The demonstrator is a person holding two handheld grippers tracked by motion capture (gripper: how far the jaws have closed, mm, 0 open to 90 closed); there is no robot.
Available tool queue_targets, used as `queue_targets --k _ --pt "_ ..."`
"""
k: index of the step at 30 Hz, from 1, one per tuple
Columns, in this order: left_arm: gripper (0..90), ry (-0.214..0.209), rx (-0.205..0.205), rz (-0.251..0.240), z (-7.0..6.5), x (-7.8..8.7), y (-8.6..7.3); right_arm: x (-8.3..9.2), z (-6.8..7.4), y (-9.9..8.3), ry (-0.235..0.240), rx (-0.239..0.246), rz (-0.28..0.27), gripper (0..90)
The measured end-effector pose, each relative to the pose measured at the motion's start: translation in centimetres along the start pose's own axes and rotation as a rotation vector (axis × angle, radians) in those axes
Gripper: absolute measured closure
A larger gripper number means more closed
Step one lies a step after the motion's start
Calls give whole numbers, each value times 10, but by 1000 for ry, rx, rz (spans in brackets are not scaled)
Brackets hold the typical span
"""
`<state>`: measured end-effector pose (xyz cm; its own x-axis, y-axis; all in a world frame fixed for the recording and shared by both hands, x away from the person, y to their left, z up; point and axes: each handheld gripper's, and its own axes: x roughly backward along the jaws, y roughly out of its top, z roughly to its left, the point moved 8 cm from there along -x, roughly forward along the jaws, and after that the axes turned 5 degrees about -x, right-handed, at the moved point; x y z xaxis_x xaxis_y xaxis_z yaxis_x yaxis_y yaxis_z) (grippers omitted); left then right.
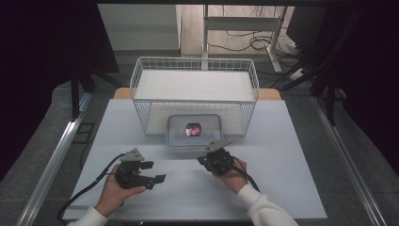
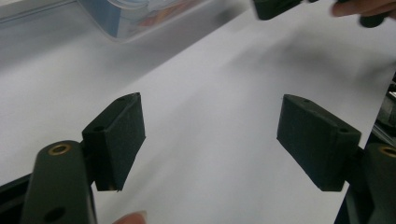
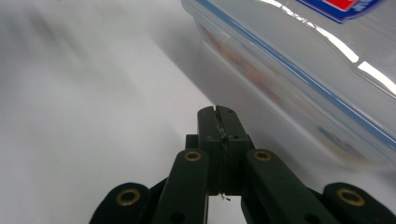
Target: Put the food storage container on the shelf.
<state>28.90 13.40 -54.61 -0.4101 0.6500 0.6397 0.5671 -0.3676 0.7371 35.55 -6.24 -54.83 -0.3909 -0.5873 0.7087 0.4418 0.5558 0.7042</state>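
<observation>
Plastic box (image 1: pixel 194 130), lidded and clear with a red and blue label, sits on the white table (image 1: pixel 282 155) half under the wire basket (image 1: pixel 195 94), long side running across. It lies just ahead of the right gripper (image 1: pixel 212 154), whose jaws are pressed together on nothing, tips near its front edge. By my judgement the right hand (image 1: pixel 234 175) is nearer; the left gripper (image 1: pixel 157 178), jaws wide apart, stays well off to the side.
</observation>
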Motion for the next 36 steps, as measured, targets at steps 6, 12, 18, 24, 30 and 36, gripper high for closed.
queue_targets --k 6,12,18,24,30,36 --pt "230 2 3 10 2 -2 -3 -32 -7 7 -50 -15 32 886" --pt "229 -12 10 4 3 -1 -3 -47 -20 11 -77 -58 37 886" --pt "229 -24 17 -3 3 -1 -2 -51 -21 14 -106 -51 28 887" --pt "229 -25 18 1 3 -2 -3 -52 -22 22 -99 -68 8 887" --pt "228 -24 18 2 4 -2 -3 -57 -22 27 -115 -59 6 887" --pt "228 -25 18 6 5 -2 -4 -62 -29 33 -137 -79 -2 887"
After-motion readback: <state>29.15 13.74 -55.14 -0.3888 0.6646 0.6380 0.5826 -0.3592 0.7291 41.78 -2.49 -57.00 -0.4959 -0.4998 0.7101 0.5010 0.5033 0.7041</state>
